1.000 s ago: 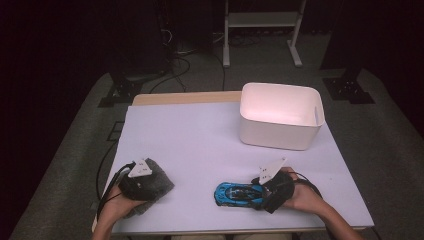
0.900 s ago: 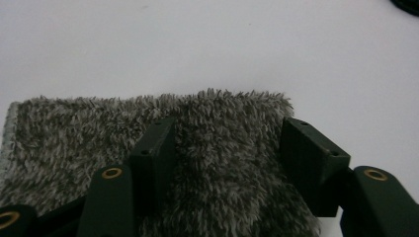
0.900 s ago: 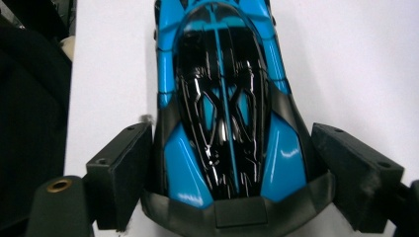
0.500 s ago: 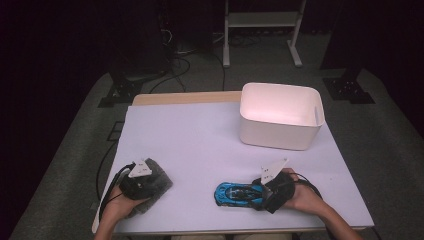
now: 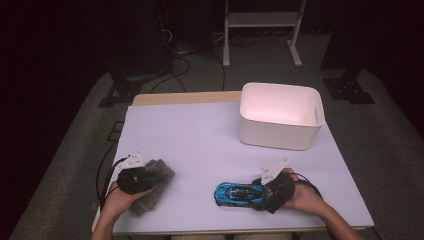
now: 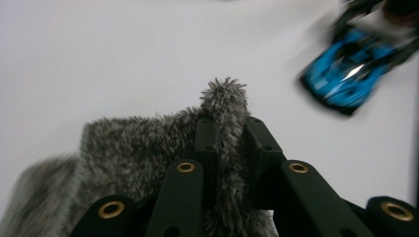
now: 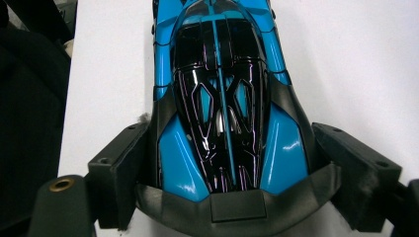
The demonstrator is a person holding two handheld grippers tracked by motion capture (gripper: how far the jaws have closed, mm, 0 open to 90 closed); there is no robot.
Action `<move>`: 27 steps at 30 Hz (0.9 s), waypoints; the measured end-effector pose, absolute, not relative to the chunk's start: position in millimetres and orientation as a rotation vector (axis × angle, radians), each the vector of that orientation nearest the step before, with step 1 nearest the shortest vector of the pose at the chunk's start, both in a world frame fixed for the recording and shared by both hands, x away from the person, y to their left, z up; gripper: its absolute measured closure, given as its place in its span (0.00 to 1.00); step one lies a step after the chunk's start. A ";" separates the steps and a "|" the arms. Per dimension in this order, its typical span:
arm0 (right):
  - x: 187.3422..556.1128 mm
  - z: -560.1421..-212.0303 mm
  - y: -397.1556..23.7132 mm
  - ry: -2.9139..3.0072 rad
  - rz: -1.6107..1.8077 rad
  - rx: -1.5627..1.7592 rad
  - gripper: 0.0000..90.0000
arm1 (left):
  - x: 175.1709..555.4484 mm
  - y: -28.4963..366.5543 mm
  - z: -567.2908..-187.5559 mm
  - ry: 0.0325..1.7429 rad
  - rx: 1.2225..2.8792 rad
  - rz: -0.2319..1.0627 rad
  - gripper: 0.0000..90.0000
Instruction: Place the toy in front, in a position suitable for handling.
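Left gripper low at near left, fingers just closed, pinching tight. Right gripper low at near right, fingers clamped. Both forearms enter from below.

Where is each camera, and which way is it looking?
High view: sits above the person's side, looking forward and down on the table and white bin; both forearms and hands show.
Left gripper view: rides the left gripper, looking along its jaws pinching the grey furry cloth.
Right gripper view: rides the right gripper, looking down along its jaws, which hug the blue toy car.
Shared: the blue toy car shows in all three views; the cloth in the high and left gripper views.
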State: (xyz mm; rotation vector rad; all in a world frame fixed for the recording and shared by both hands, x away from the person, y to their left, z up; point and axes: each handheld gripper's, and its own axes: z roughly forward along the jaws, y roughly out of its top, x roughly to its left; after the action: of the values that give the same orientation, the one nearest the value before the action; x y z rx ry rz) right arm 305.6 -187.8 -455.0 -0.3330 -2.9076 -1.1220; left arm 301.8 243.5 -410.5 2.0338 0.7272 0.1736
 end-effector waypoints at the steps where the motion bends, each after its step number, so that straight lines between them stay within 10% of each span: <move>1: 305.6 -455.0 -187.7 -2.909 -1.122 -0.331 0.20 | 302.7 229.4 -403.8 0.673 2.026 0.138 0.88; 13: 305.2 -455.4 -188.2 -2.912 -1.125 -0.327 0.20 | 322.3 104.6 -393.9 0.327 2.158 0.000 0.87; 27: 304.7 -455.8 -188.4 -2.913 -1.130 -0.325 0.20 | 316.8 64.2 -426.5 0.240 2.302 -0.062 0.70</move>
State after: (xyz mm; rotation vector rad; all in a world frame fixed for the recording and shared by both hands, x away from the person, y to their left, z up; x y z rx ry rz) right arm 304.7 -188.4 -455.8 -0.3254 -2.9128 -1.1296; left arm 316.8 64.2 -426.5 2.3024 0.2402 -0.0617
